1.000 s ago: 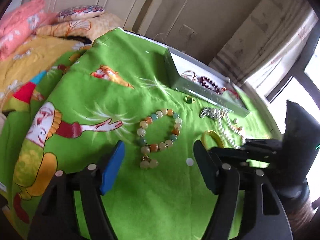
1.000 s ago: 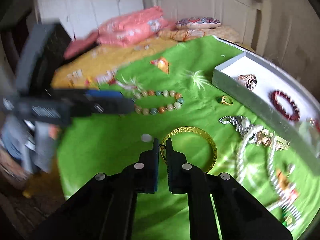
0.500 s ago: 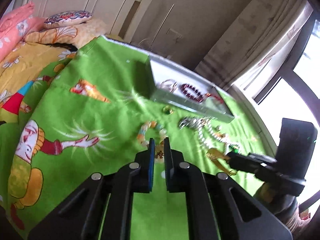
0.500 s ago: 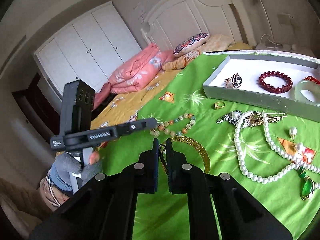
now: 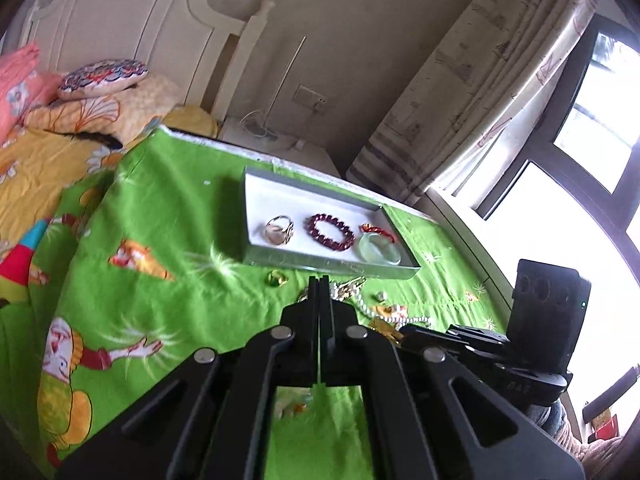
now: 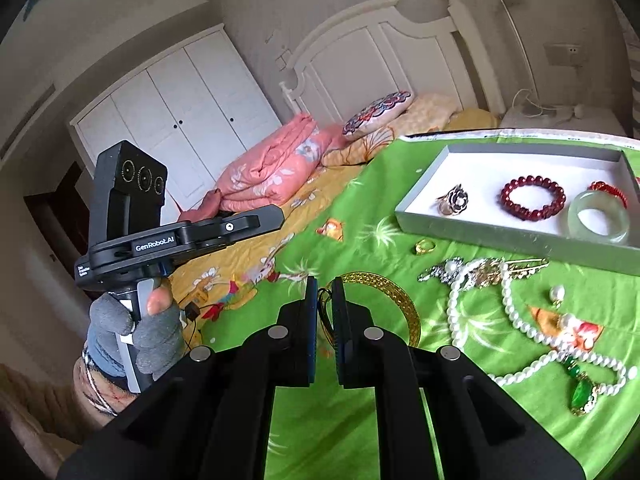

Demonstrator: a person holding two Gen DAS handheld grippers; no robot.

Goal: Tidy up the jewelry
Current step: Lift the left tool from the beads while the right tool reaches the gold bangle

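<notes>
Bedroom scene: a bed (image 6: 248, 248) with yellow sheets carries a green cartoon-print cloth (image 6: 500, 420) on which the jewelry is laid out.

Container. A shallow grey tray (image 6: 520, 240) with a white lining sits at the far right of the cloth. It holds four pieces in a row, from left to right: a flower-topped ring (image 6: 454, 200), a dark red bead bracelet (image 6: 510, 204), a thin red bracelet (image 6: 608, 190) and a pale green bangle (image 6: 600, 237).

Loose pieces. Just in front of the tray lie a small gold ring (image 6: 425, 246) and a metal brooch (image 6: 480, 270). Nearer lies a pearl necklace (image 6: 454, 312) with a green pendant (image 6: 582, 390).

Writing. "GenRobot.AI" is printed on the side of the left tool (image 5: 319, 280), which a gloved hand (image 6: 136, 332) holds.

Tools. The right tool (image 6: 325, 284) is clamped on the near rim of a gold bangle (image 6: 400, 292); the rest of the hoop curves away to the right, short of the tray. The left tool's fingers are pressed together, pointing toward the tray's front wall. Pale and orange beads (image 5: 294, 405) show through its frame below the fingers; whether they are gripped cannot be told.
</notes>
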